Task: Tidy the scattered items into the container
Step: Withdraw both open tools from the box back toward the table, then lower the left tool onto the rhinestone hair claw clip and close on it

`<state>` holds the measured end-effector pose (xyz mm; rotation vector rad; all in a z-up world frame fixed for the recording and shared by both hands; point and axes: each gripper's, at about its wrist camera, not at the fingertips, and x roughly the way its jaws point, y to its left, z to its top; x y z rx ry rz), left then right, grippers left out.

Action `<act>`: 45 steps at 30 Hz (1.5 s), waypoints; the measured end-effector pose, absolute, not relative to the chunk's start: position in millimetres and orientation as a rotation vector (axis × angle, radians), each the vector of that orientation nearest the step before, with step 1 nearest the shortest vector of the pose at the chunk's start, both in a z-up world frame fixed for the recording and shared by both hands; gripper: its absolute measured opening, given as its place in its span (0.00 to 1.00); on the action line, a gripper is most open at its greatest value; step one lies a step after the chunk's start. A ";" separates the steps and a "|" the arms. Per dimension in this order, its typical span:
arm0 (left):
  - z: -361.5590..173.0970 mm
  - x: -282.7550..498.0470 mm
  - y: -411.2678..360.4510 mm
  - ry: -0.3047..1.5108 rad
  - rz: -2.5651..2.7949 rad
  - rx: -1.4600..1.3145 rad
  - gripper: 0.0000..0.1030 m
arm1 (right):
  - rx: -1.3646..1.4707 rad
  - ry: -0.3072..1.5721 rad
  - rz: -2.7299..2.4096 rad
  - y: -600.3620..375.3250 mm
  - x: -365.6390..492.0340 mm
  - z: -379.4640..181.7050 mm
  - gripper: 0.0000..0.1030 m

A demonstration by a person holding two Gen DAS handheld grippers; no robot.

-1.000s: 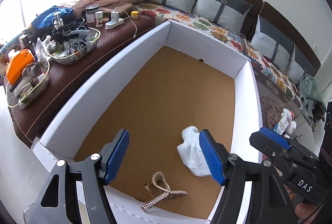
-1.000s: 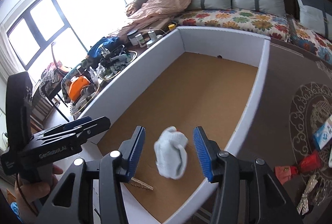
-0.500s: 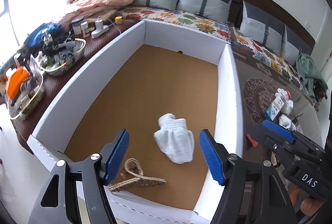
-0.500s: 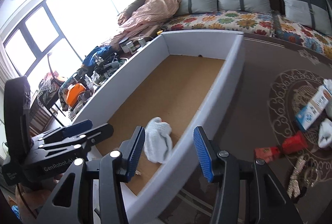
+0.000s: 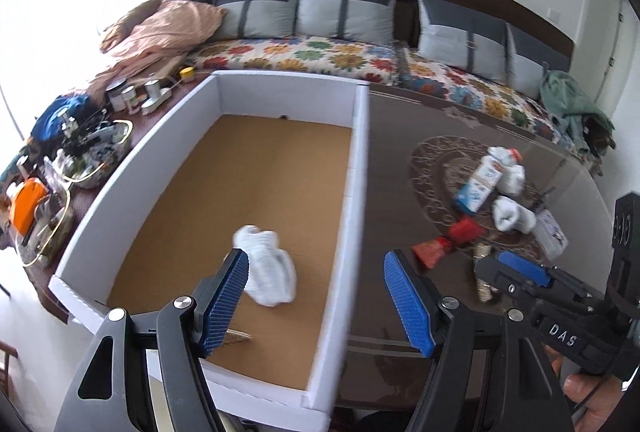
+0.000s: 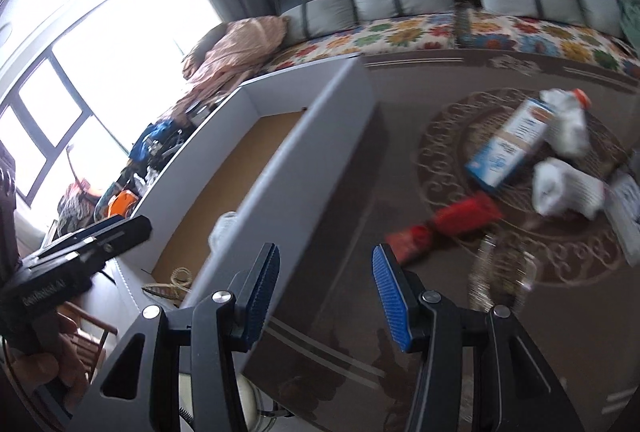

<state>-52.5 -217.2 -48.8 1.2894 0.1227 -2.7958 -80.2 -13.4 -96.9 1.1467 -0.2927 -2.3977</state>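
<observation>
Left wrist view showed the left gripper (image 5: 316, 296) with its blue ribbed pads spread wide and nothing between them, hanging over the right wall of the large white-walled cardboard box with a brown floor (image 5: 358, 168). Inside that box lay a crumpled white sock (image 5: 269, 274), near the front, and a bit of coiled beige cord (image 5: 239, 333) peeked out behind the left pad. To the right, on the brown patterned glass-topped table (image 5: 394, 160), the loose things sat well apart from the box: a blue and white carton (image 5: 478, 184), a rolled pair of white socks (image 5: 513, 216), and two red wrapped packets (image 5: 446, 244).

From the right wrist view, the right gripper (image 6: 325, 296) was likewise spread and empty, poised above the bare table just beside the box's outer wall, with the red packets (image 6: 444, 224) ahead of its right pad. The picture was blurred there. A hand (image 5: 596, 396) gripped the right tool's handle at the lower corner.
</observation>
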 end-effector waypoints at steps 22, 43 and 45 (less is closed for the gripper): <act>-153.7 -40.5 -37.2 0.235 -2.932 1.728 0.85 | 1.231 -0.471 -2.807 216.6 33.1 -165.9 0.49; -199.6 -151.4 3.4 0.080 -2.820 1.735 0.85 | 1.271 -0.394 -2.691 190.3 28.2 -178.7 0.49; -198.9 -151.9 2.1 0.082 -2.835 1.726 0.80 | 1.279 -0.397 -2.688 190.4 27.7 -179.9 0.49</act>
